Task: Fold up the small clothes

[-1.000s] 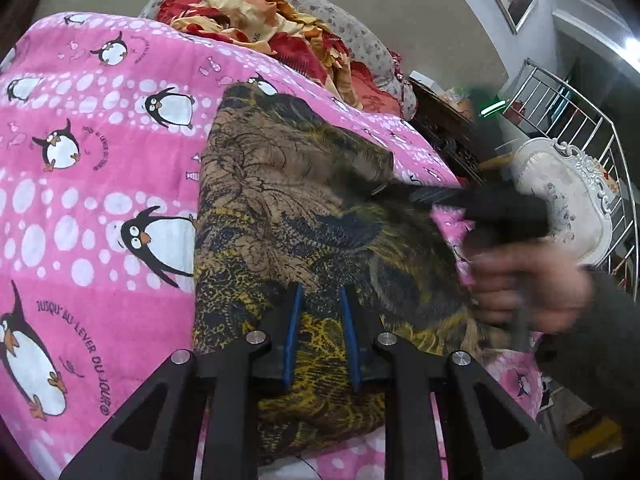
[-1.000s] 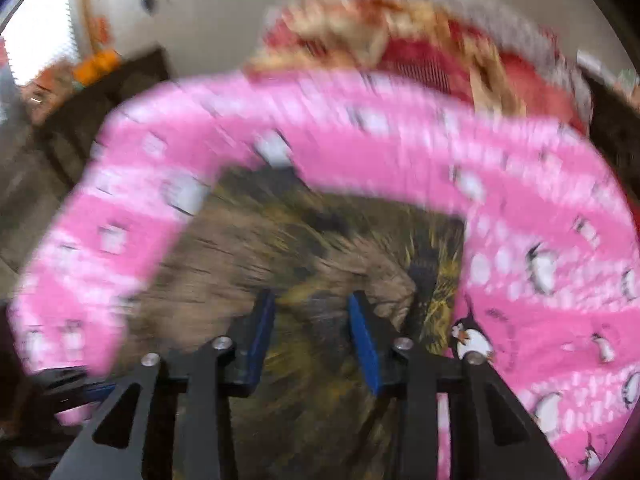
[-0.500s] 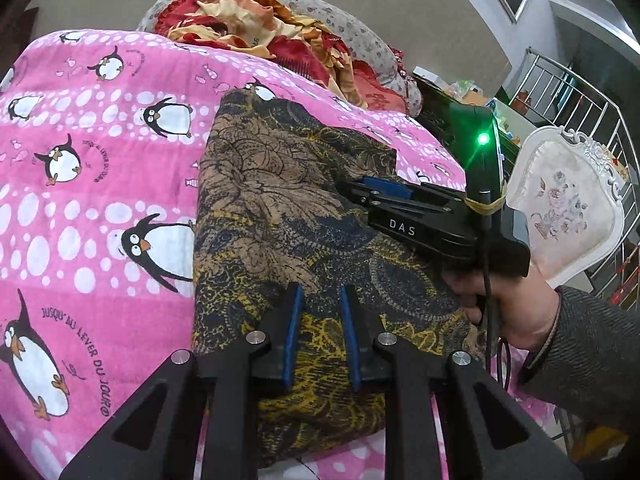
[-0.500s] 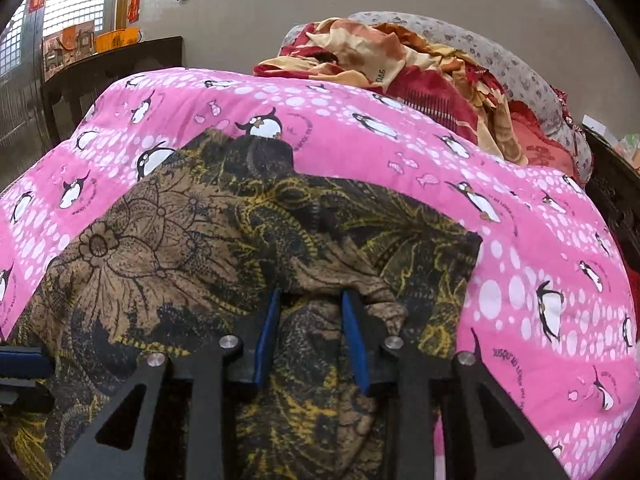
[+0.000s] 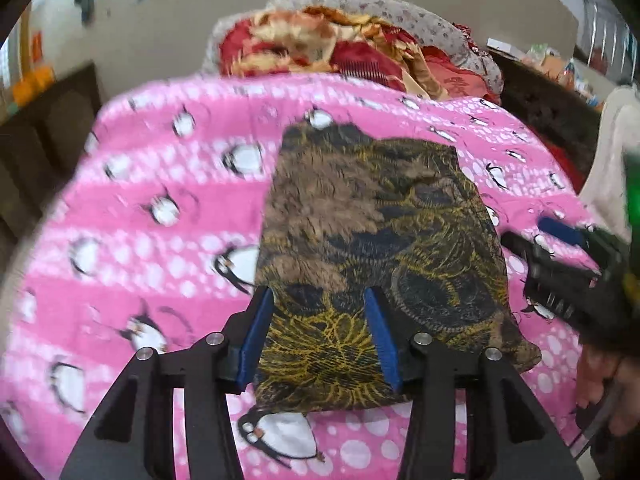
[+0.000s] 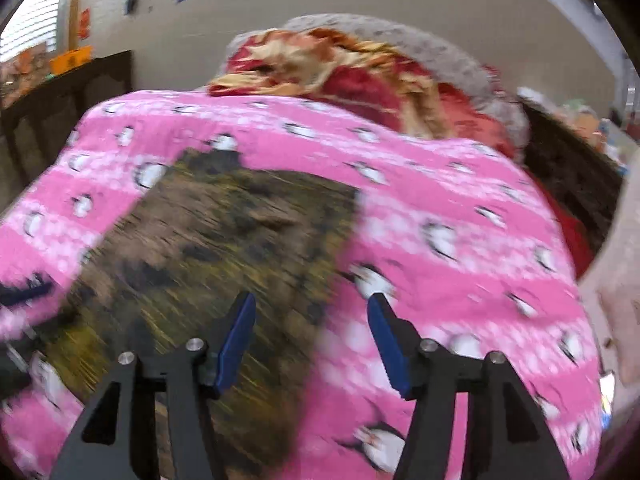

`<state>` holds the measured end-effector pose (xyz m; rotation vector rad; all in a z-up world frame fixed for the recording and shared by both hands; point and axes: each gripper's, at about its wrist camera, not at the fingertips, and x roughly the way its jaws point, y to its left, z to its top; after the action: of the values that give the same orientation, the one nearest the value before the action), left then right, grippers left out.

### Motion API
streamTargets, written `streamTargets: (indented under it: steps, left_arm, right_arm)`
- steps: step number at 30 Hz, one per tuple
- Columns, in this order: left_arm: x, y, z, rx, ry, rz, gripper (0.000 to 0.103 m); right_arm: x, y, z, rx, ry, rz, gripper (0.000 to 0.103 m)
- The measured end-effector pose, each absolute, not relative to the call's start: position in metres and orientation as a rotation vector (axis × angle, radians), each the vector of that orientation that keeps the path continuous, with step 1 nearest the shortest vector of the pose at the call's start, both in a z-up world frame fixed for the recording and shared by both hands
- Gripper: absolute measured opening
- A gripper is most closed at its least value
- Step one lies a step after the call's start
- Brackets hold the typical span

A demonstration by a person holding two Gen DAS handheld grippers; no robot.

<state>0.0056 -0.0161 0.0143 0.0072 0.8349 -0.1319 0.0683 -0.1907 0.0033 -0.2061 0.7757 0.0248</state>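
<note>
A folded brown, black and yellow patterned garment [image 5: 376,240] lies flat on the pink penguin blanket [image 5: 160,208]. My left gripper [image 5: 320,304] is open and empty, raised over the garment's near edge. My right gripper [image 6: 312,312] is open and empty above the garment's right edge [image 6: 224,248] and the blanket [image 6: 460,248]; this view is blurred by motion. The right gripper also shows at the right of the left wrist view [image 5: 560,256], beside the garment and held by a hand.
A heap of red and yellow bedding [image 5: 352,52] lies at the far end of the bed. Dark wooden furniture [image 5: 52,120] stands at the left. A white chair [image 5: 612,152] stands at the right.
Both grippers have opened, let go of the garment and pulled back. The right gripper has moved off the garment to its right side. The garment now lies flat.
</note>
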Motion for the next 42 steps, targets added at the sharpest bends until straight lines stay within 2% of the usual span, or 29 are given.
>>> streamTargets:
  steps: [3,5,7,10,20,32,42]
  left_arm:
    - [-0.002,-0.023,0.023,0.058,0.801,-0.114,0.028]
    - [-0.005,-0.026,0.027,0.076,0.792,-0.107,0.028]
    - [-0.009,-0.028,0.031,0.082,0.789,-0.111,0.028]
    - [-0.015,-0.03,0.037,0.099,0.776,-0.093,0.028]
    - [-0.031,-0.041,0.054,0.141,0.722,-0.08,0.028]
    - [-0.021,-0.061,0.003,0.06,0.933,-0.223,0.028]
    - [-0.02,-0.065,-0.02,0.048,0.968,-0.26,0.028]
  right_arm:
    - [0.051,-0.227,-0.034,-0.19,0.802,-0.086,0.061]
    - [0.052,-0.252,-0.054,-0.061,0.902,-0.106,0.061]
    - [0.049,-0.258,-0.044,-0.013,0.857,-0.095,0.066]
    - [0.055,-0.247,-0.051,-0.08,0.901,-0.121,0.072]
    - [0.049,-0.238,-0.049,-0.096,0.903,-0.117,0.076]
    - [0.055,-0.242,-0.052,-0.102,0.907,-0.119,0.077]
    - [0.056,-0.24,-0.053,-0.107,0.908,-0.123,0.078]
